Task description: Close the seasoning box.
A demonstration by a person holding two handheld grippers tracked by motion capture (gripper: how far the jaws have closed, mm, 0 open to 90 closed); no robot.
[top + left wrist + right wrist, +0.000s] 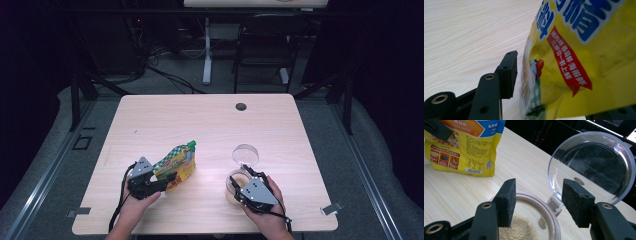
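A yellow and green spouted pouch stands tilted on the wooden table at the front left. My left gripper sits at its lower end with the pouch between the jaws. The left pad stands a sliver off the foil, so the gripper is open. At the front right, a clear jar of tan granules has its hinged lid flipped up. My right gripper is open, its jaws astride the jar's rim by the hinge, touching nothing.
A cable hole lies near the table's far edge. A dark chair and a white desk leg stand beyond the table. The pouch stands left of the jar in the right gripper view, with bare wood between them.
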